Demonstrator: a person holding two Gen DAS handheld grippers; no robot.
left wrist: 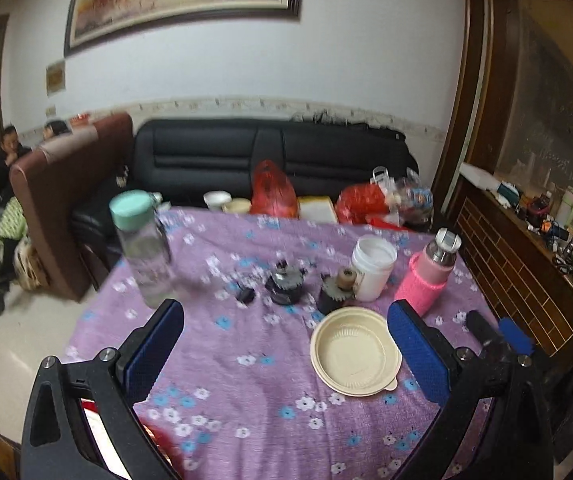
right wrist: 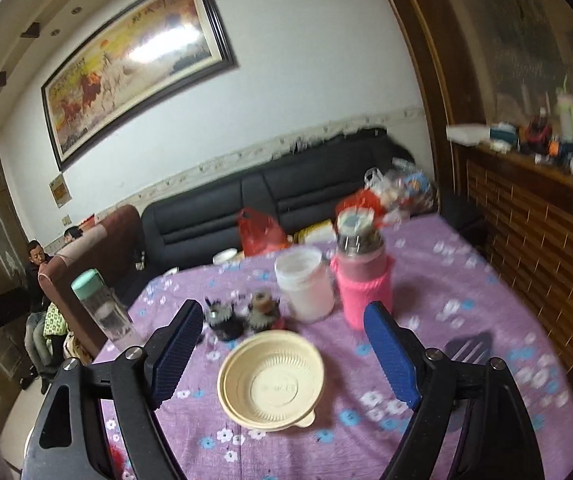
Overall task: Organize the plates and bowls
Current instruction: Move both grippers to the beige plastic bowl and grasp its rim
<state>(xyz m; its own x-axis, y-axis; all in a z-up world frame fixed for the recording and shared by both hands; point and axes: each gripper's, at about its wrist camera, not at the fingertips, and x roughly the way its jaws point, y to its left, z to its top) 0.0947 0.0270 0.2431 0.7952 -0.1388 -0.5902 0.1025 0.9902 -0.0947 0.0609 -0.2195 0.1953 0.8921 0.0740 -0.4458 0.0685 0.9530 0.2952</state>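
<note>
A stack of cream plastic bowls point(left wrist: 355, 351) sits on the purple flowered tablecloth point(left wrist: 246, 380). In the left wrist view it lies just left of my left gripper's right finger. My left gripper point(left wrist: 286, 316) is open and empty above the cloth. The right gripper's fingers point(left wrist: 516, 334) show at that view's right edge. In the right wrist view the bowls point(right wrist: 272, 380) lie between the fingers of my right gripper point(right wrist: 282, 320), which is open and empty above them.
Behind the bowls stand a white jar point(left wrist: 373, 268), a pink-sleeved flask point(left wrist: 430, 270), two dark gear-like pieces point(left wrist: 284, 282) and a clear bottle with a teal cap point(left wrist: 142, 248). Red bags point(left wrist: 272, 190) lie at the far edge. A wooden counter point(left wrist: 526, 280) is right.
</note>
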